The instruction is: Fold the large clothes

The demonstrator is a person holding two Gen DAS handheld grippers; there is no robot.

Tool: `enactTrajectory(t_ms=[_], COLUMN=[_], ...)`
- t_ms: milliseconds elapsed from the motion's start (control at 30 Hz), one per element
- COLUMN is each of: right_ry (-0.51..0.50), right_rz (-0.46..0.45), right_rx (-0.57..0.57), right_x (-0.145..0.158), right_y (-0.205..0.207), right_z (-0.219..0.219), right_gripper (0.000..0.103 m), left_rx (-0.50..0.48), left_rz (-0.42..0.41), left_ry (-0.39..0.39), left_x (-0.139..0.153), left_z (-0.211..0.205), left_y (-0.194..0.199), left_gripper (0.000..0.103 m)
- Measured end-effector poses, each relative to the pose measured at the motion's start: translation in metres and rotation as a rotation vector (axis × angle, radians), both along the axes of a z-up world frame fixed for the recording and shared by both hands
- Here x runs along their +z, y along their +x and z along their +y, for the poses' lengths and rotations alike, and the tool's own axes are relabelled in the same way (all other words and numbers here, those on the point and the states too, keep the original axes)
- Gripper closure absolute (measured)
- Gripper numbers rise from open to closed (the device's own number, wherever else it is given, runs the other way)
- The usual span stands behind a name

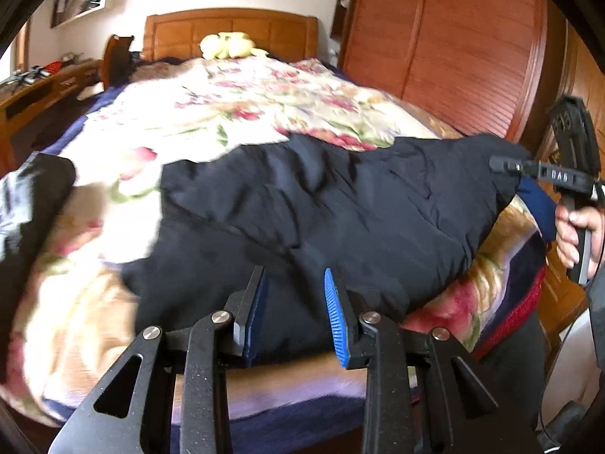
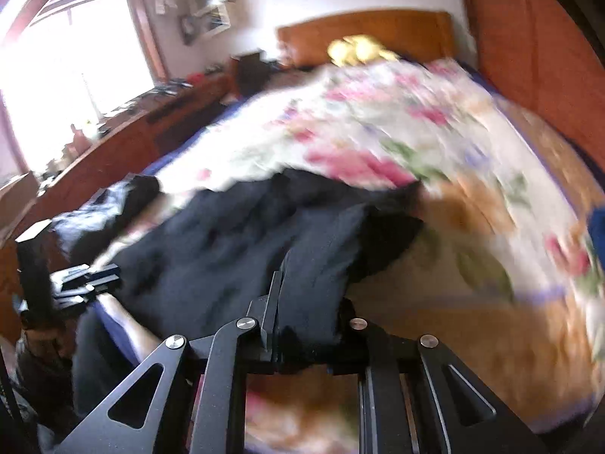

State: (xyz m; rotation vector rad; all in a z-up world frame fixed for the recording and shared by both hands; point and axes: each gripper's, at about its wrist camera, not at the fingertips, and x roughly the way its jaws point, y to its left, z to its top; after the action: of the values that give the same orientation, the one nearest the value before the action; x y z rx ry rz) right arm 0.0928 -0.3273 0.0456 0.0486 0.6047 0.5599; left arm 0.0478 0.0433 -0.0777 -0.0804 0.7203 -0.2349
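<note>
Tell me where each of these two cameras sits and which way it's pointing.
Left wrist: on the left gripper, looking up the floral-quilted bed toward the wooden headboard; its blue-padded fingers straddle the black garment; the person's right hand and right gripper show at right.
Right wrist: on the right gripper, facing the headboard and bright window, fingers pinching the garment; the left gripper appears at left.
Shared: bed, garment, headboard, yellow plush toy.

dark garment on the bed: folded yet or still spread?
Spread, not neatly folded. The dark garment lies rumpled across the floral quilt; its near edge sits between the left gripper's fingers, its right end in the right gripper.
</note>
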Motion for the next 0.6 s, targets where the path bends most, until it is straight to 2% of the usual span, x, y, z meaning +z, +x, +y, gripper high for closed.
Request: enactTrajectory(t_ms=[133,367,500,600], right_ry=[-0.017,-0.008,-0.021,-0.051], right_rz=[-0.095,-0.139,-0.034,0.033], right_rx=[0.116,0.371,0.487,0.538], right_x=[0.035,0.058,0.033,0.017], right_y=[-0.001,0.001,0.008,0.01], right_z=[0.059,0.193,0.271,0.304], right_gripper=[0.087,0.087,0.081,0.074], left_rx=[0.064,0.191,0.255,0.274], left_rz=[-0.026,-0.027,-0.029,-0.025], left_ry=[0.005,0.023,0.006,-0.002], left_x=[0.008,0.008,0.005,0.004], left_z=[0.036,0.089,0.112,0.123], left_y=[-0.016,-0.038,-0.049,-0.054], left_gripper=[0.071,0.071,0.071,0.071])
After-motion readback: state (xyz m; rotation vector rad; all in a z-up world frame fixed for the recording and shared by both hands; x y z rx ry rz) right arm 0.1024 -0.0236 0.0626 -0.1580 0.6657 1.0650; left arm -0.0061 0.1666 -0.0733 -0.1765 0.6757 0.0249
